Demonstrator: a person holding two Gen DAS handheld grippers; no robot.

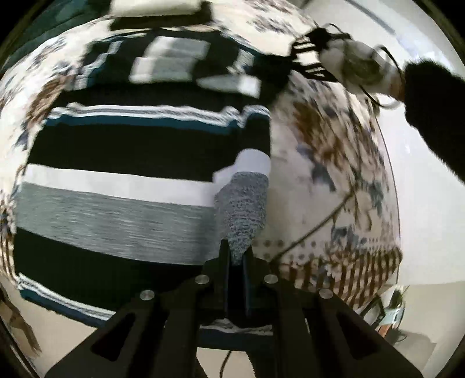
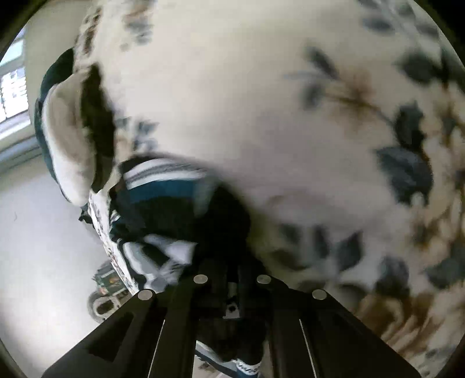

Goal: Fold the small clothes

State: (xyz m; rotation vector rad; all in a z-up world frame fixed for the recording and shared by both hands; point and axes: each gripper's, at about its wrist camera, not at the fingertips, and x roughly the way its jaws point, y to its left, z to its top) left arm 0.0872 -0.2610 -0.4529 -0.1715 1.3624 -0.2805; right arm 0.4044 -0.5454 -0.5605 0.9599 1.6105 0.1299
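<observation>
A small striped sweater, black, white, grey and teal, lies spread on a floral-covered table. My left gripper is shut on a grey-and-white fold of the sweater's right side, lifted off the body. My right gripper is shut on a bunched black, teal and white part of the sweater, held over the floral cover. The right gripper also shows in the left wrist view at the sweater's far right corner, blurred.
A folded white and dark pile lies at the table's far edge; it also shows in the right wrist view. The table's right edge drops to a pale floor. The person's dark sleeve is at the right.
</observation>
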